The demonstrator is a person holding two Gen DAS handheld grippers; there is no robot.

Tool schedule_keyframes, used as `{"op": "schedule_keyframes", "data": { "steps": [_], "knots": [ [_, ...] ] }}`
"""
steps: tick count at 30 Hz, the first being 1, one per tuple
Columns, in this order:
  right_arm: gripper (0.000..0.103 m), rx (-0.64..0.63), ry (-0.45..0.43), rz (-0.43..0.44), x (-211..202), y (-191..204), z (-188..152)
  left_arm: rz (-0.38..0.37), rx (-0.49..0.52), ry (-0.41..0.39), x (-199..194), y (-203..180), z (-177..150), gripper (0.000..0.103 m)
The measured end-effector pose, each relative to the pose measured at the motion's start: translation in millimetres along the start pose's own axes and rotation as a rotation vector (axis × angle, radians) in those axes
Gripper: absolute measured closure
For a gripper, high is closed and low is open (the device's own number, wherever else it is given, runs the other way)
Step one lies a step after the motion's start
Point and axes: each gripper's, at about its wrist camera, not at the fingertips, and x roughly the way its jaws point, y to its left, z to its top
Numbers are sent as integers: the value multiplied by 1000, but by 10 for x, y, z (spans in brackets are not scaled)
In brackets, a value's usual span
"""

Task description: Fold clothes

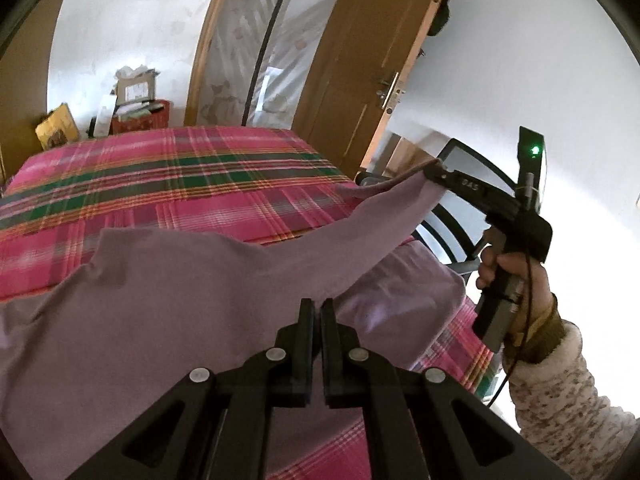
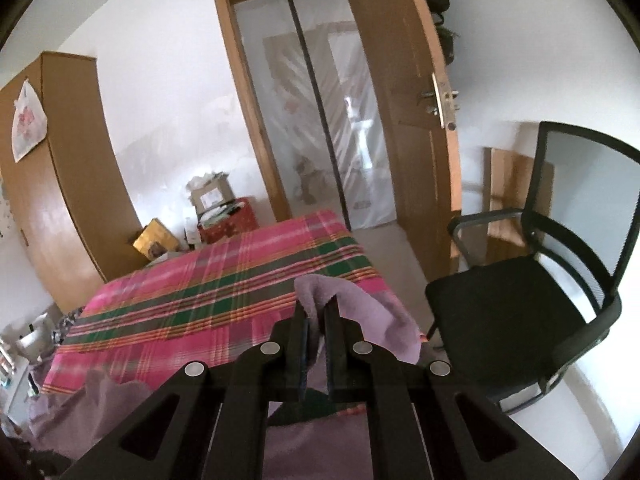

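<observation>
A lilac garment [image 1: 168, 296] is lifted above the plaid bed cover [image 1: 168, 184]. My left gripper [image 1: 317, 306] is shut on its near edge, the cloth spreading out ahead of the fingers. A long strip of the same cloth runs up to the right, where my right gripper [image 1: 434, 170] is shut on its end, held by a hand [image 1: 504, 268] in a speckled sleeve. In the right wrist view, my right gripper [image 2: 318, 310] pinches a bunched fold of the lilac garment [image 2: 360, 320], which droops to the right of the fingers. More of it hangs at the lower left.
The bed [image 2: 224, 292] with its pink and green plaid cover fills the middle. A black mesh office chair [image 2: 532, 288] stands at its right side. Behind are an open wooden door [image 2: 404, 120], a wardrobe [image 2: 68, 168], and boxes [image 2: 224, 216] by the wall.
</observation>
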Motion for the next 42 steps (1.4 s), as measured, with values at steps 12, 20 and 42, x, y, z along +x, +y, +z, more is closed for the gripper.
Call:
{"op": "schedule_keyframes", "data": {
  "steps": [12,20,42],
  "knots": [
    [96,47,-16,-51,-305,-300,-314,-26,10,74,125,-101,-177,100],
    [96,46,11,-96,-421,-388,-632,-26,17,159,259,-127,-378,100],
    [95,122,170,-156,-390,-684,-1186,5,42,284,465,-166,-643,98]
  ]
}}
